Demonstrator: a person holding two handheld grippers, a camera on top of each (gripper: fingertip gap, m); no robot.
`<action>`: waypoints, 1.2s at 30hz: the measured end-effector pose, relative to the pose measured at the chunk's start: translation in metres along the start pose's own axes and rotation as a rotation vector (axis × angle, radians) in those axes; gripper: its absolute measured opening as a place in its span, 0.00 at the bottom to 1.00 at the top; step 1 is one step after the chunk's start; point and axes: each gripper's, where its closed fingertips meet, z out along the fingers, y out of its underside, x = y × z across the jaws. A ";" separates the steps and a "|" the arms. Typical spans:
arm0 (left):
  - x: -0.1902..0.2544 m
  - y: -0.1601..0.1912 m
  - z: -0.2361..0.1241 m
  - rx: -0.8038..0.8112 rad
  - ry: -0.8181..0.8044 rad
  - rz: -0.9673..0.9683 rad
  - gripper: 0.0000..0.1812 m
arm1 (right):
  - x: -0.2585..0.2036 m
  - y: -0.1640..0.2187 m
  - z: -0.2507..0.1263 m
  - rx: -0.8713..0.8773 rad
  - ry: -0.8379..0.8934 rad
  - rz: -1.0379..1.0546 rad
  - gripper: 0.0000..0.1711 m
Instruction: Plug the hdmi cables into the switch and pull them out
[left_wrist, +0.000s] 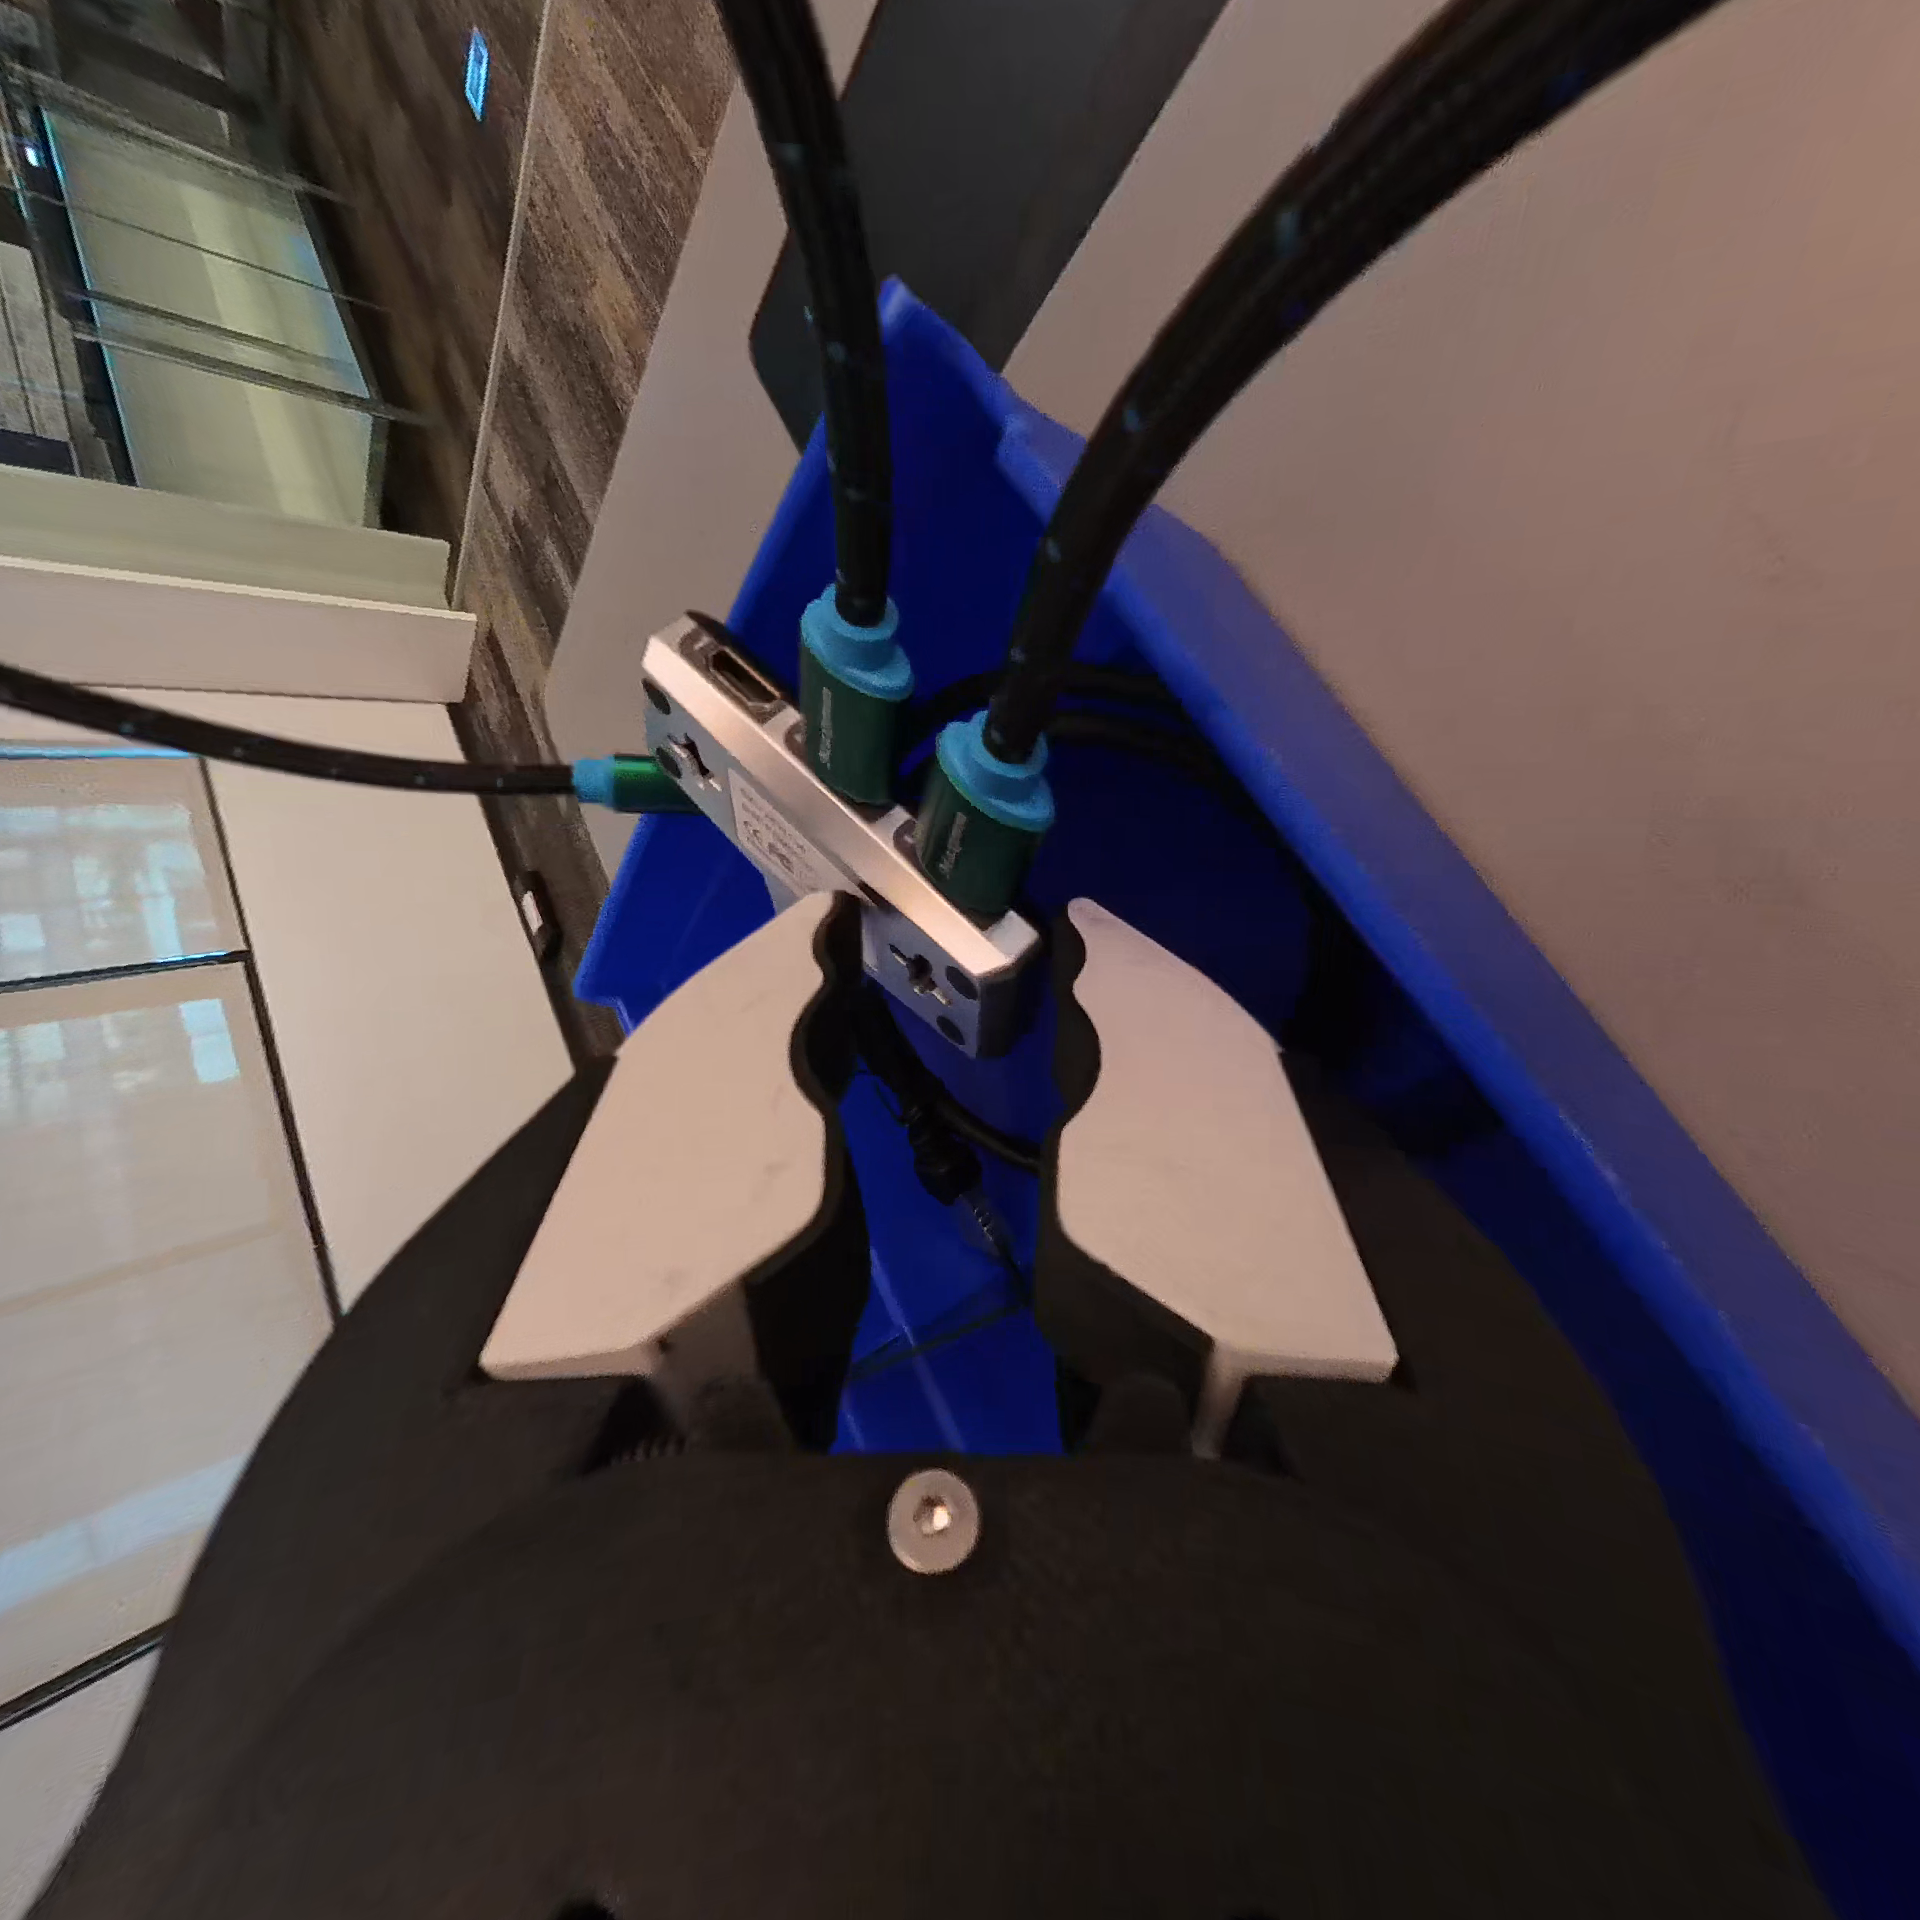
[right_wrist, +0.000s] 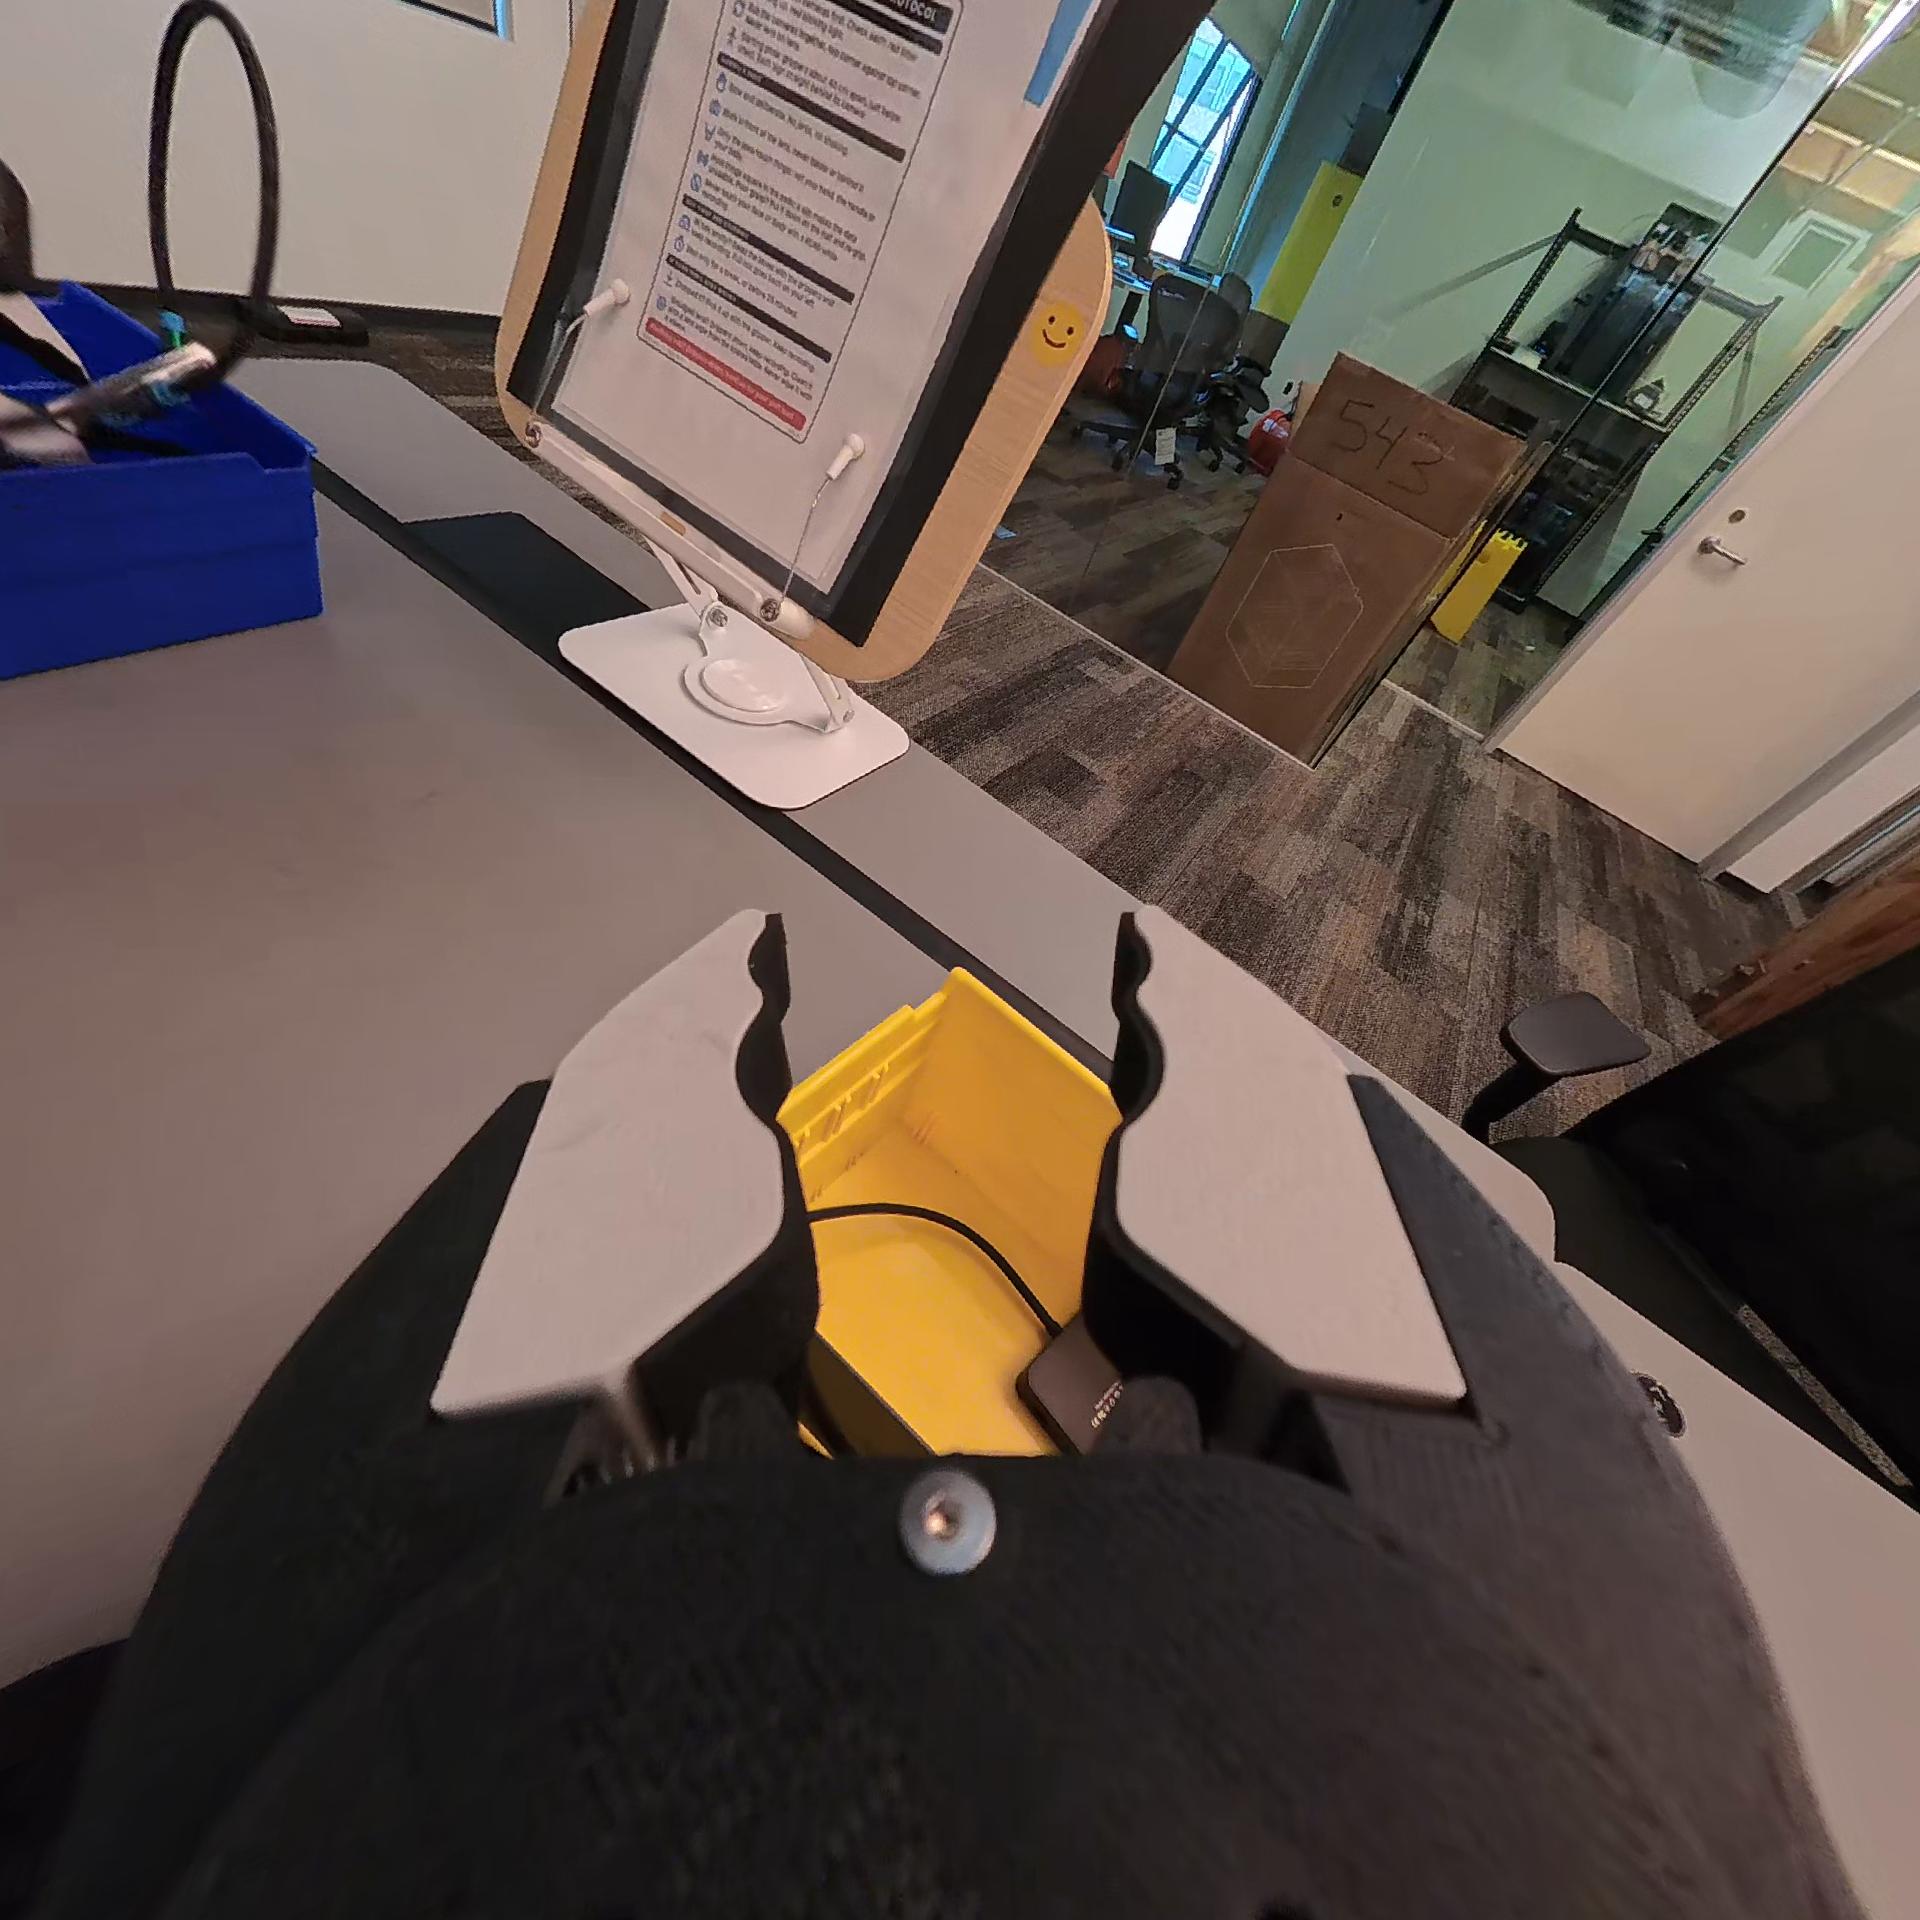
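The silver switch (left_wrist: 831, 831) is hanging over the blue bin (left_wrist: 1299, 831), with three green-plugged HDMI cables (left_wrist: 852, 727) sitting in its ports. The left gripper (left_wrist: 951, 925) is pinching the switch's near end. The right gripper (right_wrist: 951, 935) is gaping wide and empty above a yellow bin (right_wrist: 966, 1122) on the grey table (right_wrist: 260, 883).

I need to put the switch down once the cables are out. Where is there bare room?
The grey table is bare between the blue bin, the white stand base and the right tongs. Crowded: the blue bin holds coiled cables, and the yellow bin holds a black device with its cord.
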 end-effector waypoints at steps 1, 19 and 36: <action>-0.003 0.001 -0.003 0.007 0.005 -0.011 0.18 | -0.001 0.000 0.002 -0.003 -0.002 -0.003 0.35; -0.057 -0.015 -0.136 0.458 0.057 -0.208 0.11 | -0.170 -0.048 0.088 0.037 -0.403 -0.271 0.33; 0.068 -0.075 -0.347 1.045 0.360 0.178 0.10 | -0.313 -0.139 0.069 0.611 -0.706 -0.251 0.42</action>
